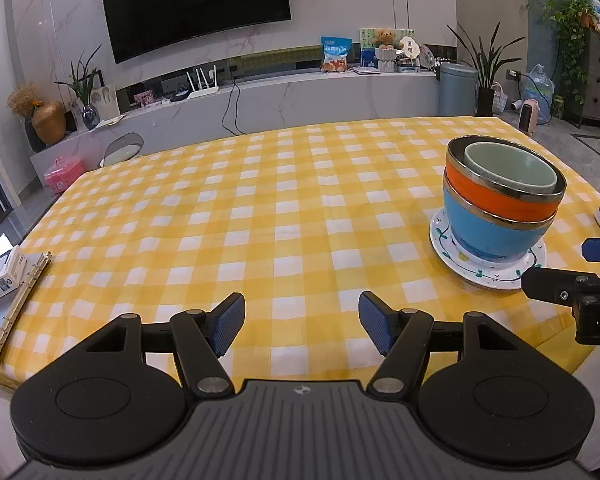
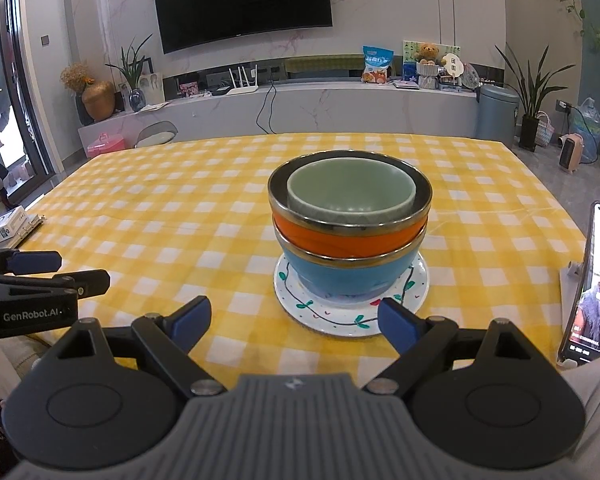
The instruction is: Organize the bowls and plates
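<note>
Table (image 2: 140, 200) under a yellow-checked cloth carries one stack only, sitting toward the near edge and the right-hand side of the top, well clear of the far edge. Stack reads bottom to top: white plate (image 2: 328, 320) with a vine pattern, blue bowl (image 2: 348, 276) on it, orange bowl (image 2: 340, 242) nested in the blue, pale green bowl (image 2: 350, 196) nested inside the orange. All mouths face up; the stack's axis is vertical, leaning a little if at all, with no long side to favour, so approach direction matters more than rotation. Right gripper (image 2: 294, 320) sits squarely in front of the stack, jaws spread wide and empty, fingers near the plate's near rim, whether touching it cannot be told. Left gripper (image 1: 302, 322) also stands open with nothing between its pads, over bare cloth; from it the stack lies ahead and well off to the right. Judgement: the right hand is plainly the nearer and better aligned; a straight push forward would bring its jaws round the plate or the blue bowl's base. Phone (image 2: 592, 284) propped at the right edge is a clearance hazard
</note>
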`<act>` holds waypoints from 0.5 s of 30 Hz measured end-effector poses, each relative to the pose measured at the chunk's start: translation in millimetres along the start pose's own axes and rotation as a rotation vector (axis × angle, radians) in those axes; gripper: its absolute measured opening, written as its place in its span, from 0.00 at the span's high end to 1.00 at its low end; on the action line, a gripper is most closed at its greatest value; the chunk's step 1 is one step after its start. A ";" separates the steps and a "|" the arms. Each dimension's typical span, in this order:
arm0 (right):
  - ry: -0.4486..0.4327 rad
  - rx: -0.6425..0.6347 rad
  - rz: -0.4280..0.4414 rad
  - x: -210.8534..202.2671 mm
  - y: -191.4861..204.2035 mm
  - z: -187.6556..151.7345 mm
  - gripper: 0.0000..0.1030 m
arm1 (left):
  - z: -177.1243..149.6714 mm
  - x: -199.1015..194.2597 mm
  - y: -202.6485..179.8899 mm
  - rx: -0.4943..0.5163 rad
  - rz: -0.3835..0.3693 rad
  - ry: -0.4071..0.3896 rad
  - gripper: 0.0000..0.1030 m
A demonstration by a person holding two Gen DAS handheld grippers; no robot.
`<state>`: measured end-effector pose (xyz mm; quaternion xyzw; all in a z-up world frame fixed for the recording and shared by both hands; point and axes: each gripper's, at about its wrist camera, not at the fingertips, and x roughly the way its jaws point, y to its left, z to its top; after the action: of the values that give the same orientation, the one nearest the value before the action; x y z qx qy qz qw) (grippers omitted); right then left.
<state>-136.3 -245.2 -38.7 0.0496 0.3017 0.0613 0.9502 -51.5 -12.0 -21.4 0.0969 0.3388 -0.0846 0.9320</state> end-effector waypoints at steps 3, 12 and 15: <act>0.000 -0.002 -0.002 0.2 -0.5 -0.4 0.14 | 0.2 -0.6 0.3 -0.001 0.001 0.000 0.25; 0.001 -0.004 -0.003 0.2 -1.2 -0.8 0.14 | 0.3 -0.2 0.4 -0.001 -0.002 0.002 0.25; 0.002 -0.006 -0.003 0.1 -1.3 -0.8 0.14 | -0.1 0.3 -0.2 -0.001 -0.002 0.003 0.25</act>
<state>-136.5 -246.4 -39.5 0.0460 0.3027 0.0607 0.9500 -51.4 -12.3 -21.7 0.0964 0.3403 -0.0851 0.9315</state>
